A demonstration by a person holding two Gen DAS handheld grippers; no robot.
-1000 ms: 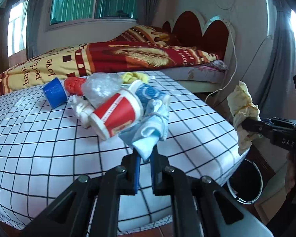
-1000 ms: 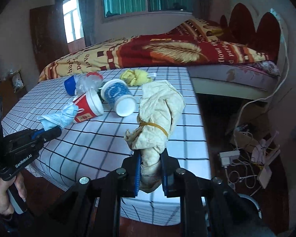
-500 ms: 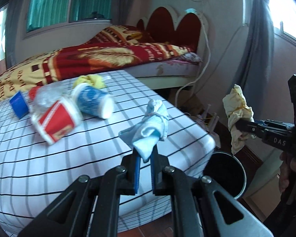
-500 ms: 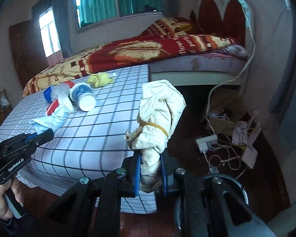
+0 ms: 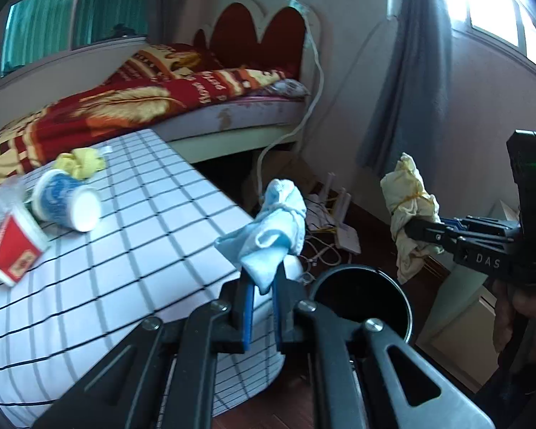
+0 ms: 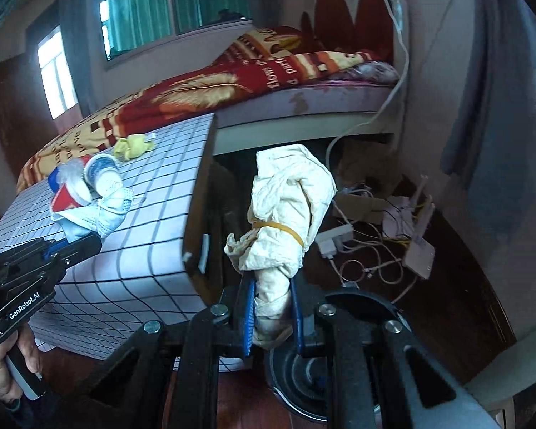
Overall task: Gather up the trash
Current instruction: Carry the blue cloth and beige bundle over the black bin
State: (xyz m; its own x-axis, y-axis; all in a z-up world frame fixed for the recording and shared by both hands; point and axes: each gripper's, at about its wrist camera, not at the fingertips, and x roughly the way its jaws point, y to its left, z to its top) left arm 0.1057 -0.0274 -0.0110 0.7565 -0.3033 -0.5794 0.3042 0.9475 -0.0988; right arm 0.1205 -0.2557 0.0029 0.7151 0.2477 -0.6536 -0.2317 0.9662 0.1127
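Carrying two items to the round black bin is under way; neither has been released. The left tongs are closed on a crumpled light-blue face mask, held beyond the edge of the white grid-patterned surface, just short of the bin. The right tongs are clamped on a cream cloth bundle bound with a rubber band, above the bin. Remaining on the surface: a red paper cup, a blue-printed white cup, a yellow wad and clear plastic wrap. Both tongs point forward and downward.
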